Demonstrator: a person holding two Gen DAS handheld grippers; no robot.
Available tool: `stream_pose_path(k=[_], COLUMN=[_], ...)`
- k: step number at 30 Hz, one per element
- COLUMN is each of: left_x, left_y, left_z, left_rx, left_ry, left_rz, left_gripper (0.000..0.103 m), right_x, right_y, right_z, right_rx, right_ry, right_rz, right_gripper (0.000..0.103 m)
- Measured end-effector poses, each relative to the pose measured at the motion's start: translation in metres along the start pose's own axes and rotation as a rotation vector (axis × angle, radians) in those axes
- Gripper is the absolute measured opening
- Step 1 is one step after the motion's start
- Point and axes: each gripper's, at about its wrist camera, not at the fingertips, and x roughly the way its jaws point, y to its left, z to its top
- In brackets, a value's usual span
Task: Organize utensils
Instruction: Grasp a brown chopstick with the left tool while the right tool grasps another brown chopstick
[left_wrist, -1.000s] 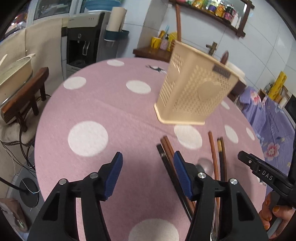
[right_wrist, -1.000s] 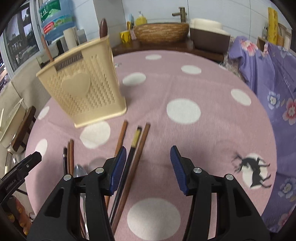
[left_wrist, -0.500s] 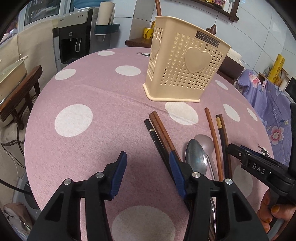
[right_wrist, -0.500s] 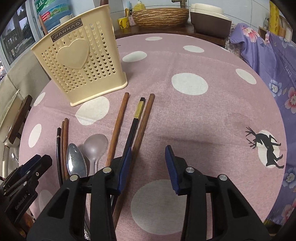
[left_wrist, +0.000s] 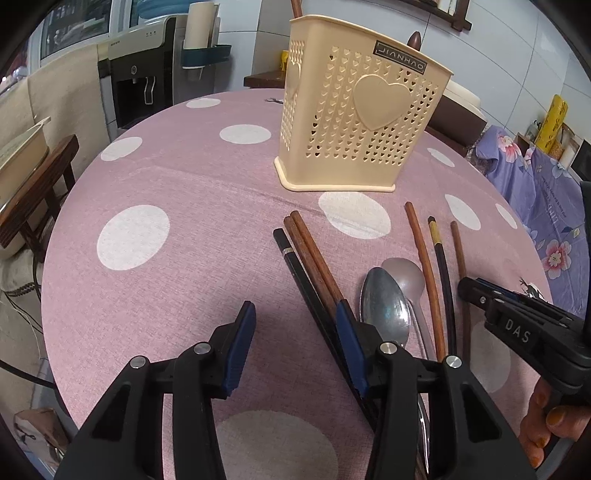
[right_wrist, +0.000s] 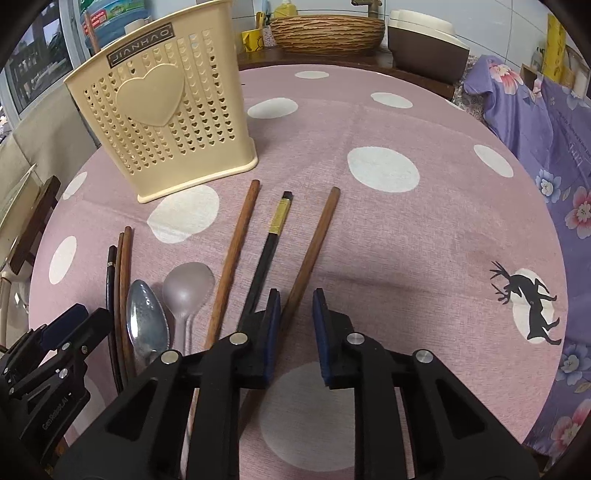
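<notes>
The holder (right_wrist: 164, 110) stands upright toward the table's (right_wrist: 424, 229) far edge, with wooden handles rising from it. Chopsticks (right_wrist: 314, 243) and spoons (right_wrist: 146, 325) lie near the near edge, long axes toward the holder. The right gripper (right_wrist: 295, 306), jaws just narrowed, straddles one chopstick without clamping; the left gripper (left_wrist: 293, 319) gapes over bare cloth.

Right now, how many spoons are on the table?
2. A shiny metal spoon and a duller grey spoon lie side by side, between the two bunches of chopsticks. None looks hidden.

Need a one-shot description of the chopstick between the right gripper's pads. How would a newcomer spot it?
Start at the cream holder on the pink dotted cloth. In front of it lie three separate sticks. Take the rightmost, a plain brown chopstick running down between the right gripper pads; its left neighbour is black with a gold band.
</notes>
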Motion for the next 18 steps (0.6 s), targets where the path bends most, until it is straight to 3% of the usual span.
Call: stream_pose_path(k=[6,18], left_x=[0.0,0.013], left_y=[0.001,0.006], left_z=[-0.001,0.018], left_rx=[0.021,-0.004], left_ry=[0.001,0.023], left_rz=[0.023,0.027], left_gripper=[0.036,0.033], right_x=[-0.002,0.011], right_y=[-0.011,-0.025], right_z=[-0.002,0.02], right_rx=[0.008,0.085], right_ry=[-0.004,0.017], right_rz=[-0.002,0.003], right_gripper=[0.019,0.019])
